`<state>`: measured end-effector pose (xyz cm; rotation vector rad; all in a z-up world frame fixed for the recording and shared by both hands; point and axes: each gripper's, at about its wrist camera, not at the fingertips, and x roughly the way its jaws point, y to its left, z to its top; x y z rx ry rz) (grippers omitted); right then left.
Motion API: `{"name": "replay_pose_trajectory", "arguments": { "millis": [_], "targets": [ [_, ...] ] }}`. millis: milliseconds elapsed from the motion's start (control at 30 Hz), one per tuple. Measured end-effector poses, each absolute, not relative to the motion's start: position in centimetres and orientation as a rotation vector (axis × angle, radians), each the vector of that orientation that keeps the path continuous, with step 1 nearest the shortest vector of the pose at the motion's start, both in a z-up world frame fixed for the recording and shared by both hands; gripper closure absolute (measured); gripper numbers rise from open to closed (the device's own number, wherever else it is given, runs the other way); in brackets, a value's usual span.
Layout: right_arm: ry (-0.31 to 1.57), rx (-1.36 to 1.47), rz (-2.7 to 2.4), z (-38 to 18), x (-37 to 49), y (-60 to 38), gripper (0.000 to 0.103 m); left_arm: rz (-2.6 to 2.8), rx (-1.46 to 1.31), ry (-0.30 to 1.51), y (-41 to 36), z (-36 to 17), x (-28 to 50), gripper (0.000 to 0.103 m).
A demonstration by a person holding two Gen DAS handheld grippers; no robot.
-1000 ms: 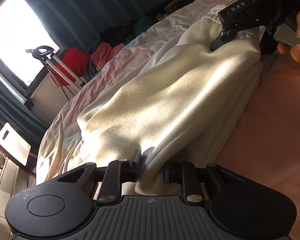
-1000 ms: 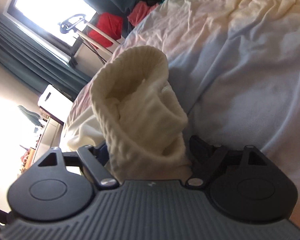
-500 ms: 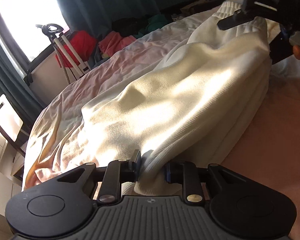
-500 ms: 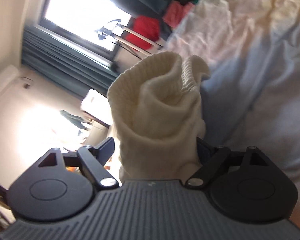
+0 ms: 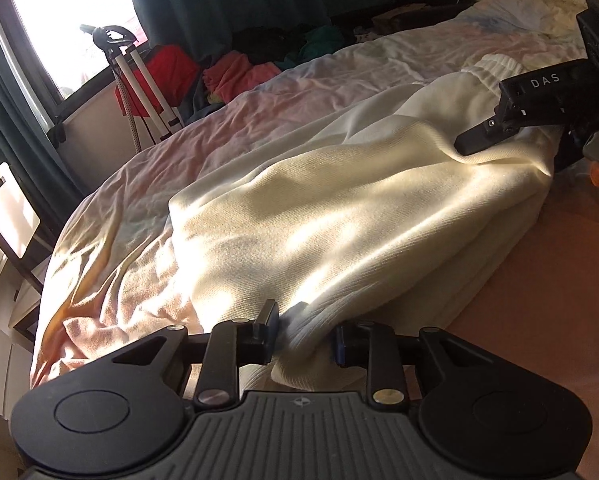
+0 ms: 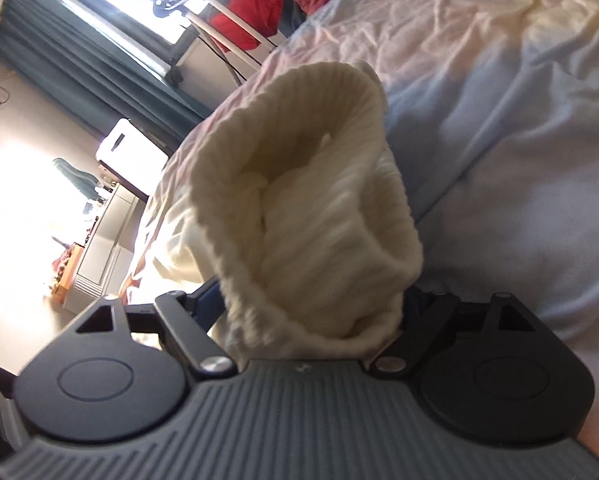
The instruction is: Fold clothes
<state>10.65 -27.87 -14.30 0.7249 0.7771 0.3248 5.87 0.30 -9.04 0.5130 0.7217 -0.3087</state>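
Home bedroom: rumpled bed (image 5: 339, 80), teal curtains (image 5: 203, 4), clothes pile (image 5: 239, 76).

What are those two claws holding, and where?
The right claw, just tightened, grips the cream garment by its bunched ribbed band. The left claw has just been opening; a folded edge lies loose between its jaws.

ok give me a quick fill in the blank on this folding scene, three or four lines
1. The garment held at both ends is ____ in colour.
2. It lies on a ____.
3. The right gripper holds its ____ cuff.
4. The clothes heaped by the window are red and ____.

Missing words: cream; bed; ribbed; pink
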Motion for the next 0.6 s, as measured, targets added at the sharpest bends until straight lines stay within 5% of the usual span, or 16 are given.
{"name": "replay_pose_trajectory", "arguments": {
  "millis": [100,267,600],
  "targets": [
    [0.74,0.668,0.292,-13.2,10.3,-28.1,0.048,-0.311,0.415,0.746,1.4,-7.7,5.9,0.041],
    [0.714,0.662,0.224,-12.3,9.8,-28.6,0.064,-0.304,0.077,0.769,5.8,-5.2,6.4,0.021],
    [0.66,0.722,0.19,-12.6,10.0,-29.1,0.068,-0.111,-0.613,0.929,14.8,-9.3,11.3,0.022]
  ]
}}
